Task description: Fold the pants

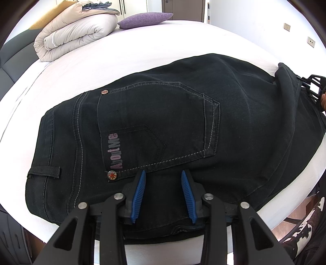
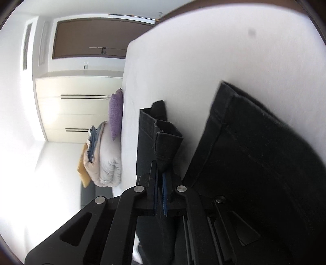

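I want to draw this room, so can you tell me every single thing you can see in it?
pants: one, black, spread flat on the bed, back pocket facing up.
pant hems: two, black, pinched at the right claw.
bed: one, white, under the pants.
quilt: one, pale beige, folded at the far end of the bed.
pillow: one, purple, beside the quilt.
wardrobe: one, cream, by the wall.
door: one, brown, past the bed.
left claw: one, black with blue pads, jaws apart over the pants near the pocket.
right claw: one, black with blue pads, shut on the pant hems.
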A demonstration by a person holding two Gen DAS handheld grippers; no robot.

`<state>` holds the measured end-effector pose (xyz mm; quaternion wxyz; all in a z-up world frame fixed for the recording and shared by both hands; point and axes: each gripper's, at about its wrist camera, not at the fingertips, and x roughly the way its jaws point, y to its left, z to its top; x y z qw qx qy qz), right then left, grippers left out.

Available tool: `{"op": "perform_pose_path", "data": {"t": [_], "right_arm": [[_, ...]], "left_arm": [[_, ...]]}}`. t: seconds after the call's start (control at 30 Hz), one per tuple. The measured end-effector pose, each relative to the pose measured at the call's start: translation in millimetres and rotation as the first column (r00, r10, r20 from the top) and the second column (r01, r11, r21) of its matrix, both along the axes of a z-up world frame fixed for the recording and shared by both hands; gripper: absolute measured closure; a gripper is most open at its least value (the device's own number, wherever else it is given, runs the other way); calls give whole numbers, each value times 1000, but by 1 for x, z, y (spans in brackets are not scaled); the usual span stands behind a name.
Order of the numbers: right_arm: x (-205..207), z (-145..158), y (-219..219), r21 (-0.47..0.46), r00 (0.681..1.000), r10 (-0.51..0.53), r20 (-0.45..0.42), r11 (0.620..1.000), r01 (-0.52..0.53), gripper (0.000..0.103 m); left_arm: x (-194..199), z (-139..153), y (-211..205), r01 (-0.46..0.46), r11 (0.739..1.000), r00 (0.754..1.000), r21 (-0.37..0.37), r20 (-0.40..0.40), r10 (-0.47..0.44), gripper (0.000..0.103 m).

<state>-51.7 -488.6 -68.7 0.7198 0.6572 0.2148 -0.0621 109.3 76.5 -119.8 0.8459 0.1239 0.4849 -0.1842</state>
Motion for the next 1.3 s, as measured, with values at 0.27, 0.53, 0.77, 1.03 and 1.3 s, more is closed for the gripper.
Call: {"op": "perform_pose_path", "data": {"t": [0.27,0.53,0.77,1.03,1.3], "right_arm": [[-29,81,13,-144,999,-8,39,990,13,101],[-123,57,18,-116,991,-74,-115,991,61,101],[-138,20,22,-36,982,-113,-149,993,109,101],[-163,-15,18,11,980,-113,-161,993,116,101],[-185,-32,21,35,982,-98,-161,994,105,101]], "left_arm": [[1,1,0,7,1000,1000,0,-3,-7,64],[8,3,-1,24,1000,999,0,-25,-24,64],[17,5,-6,44,999,998,20,-52,-43,64],[17,5,-4,79,996,994,41,-77,-75,64],[17,4,-4,85,995,993,45,-82,-81,63]]}}
